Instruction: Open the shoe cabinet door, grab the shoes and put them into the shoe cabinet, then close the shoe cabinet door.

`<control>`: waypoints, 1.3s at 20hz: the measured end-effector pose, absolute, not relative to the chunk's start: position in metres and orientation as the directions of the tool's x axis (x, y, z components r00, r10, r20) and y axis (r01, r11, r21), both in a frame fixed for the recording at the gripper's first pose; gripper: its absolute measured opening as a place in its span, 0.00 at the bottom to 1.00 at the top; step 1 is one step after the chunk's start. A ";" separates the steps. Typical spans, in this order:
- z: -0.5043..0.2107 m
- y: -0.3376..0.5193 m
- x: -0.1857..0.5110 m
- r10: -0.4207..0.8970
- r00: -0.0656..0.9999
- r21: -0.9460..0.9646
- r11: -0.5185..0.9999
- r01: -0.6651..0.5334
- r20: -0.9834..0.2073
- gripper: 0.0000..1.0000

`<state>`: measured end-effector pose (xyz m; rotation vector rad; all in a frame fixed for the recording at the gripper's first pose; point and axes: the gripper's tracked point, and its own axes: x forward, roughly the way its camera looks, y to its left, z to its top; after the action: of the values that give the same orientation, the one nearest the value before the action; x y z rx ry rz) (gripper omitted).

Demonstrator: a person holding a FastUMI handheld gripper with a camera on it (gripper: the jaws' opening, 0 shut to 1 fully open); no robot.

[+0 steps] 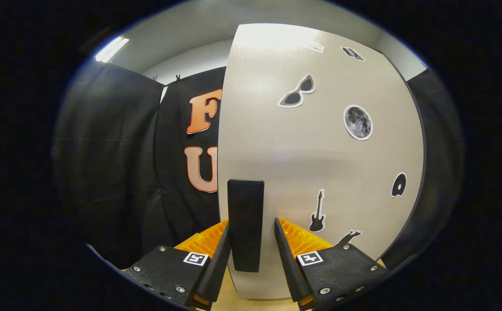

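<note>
The shoe cabinet door (320, 151) is a pale grey panel right in front of me, with stickers of sunglasses, a moon, a guitar and a record on it. Its black upright handle (245, 207) stands out near the door's left edge. My gripper (252, 220) straddles this handle, one finger on each side. The left finger lies against the handle's side, while a thin strip of door shows between the handle and the right finger. The gripper is open around the handle.
Black booth cloth (117, 172) hangs to the left of the door's edge and beyond its right side. A light wooden surface (229, 302) shows below the door, between the fingers. A ceiling light (112, 49) glows above the cloth.
</note>
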<state>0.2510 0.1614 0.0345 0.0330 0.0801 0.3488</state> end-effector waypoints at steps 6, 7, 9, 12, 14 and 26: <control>0.035 0.164 0.257 0.319 0.944 0.044 0.948 -0.316 -0.086 0.62; 0.036 0.164 0.256 0.317 0.944 0.044 0.948 -0.314 -0.088 0.62; 0.037 0.165 0.258 0.316 0.945 0.048 0.948 -0.313 -0.087 0.62; 0.037 0.165 0.257 0.318 0.944 0.045 0.948 -0.316 -0.083 0.63; 0.038 0.166 0.259 0.323 0.943 0.048 0.946 -0.320 -0.084 0.64; 0.055 0.124 0.190 0.249 0.964 0.001 0.968 -0.250 -0.089 0.66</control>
<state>0.1903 0.1237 0.0547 -0.0105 0.0885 0.2524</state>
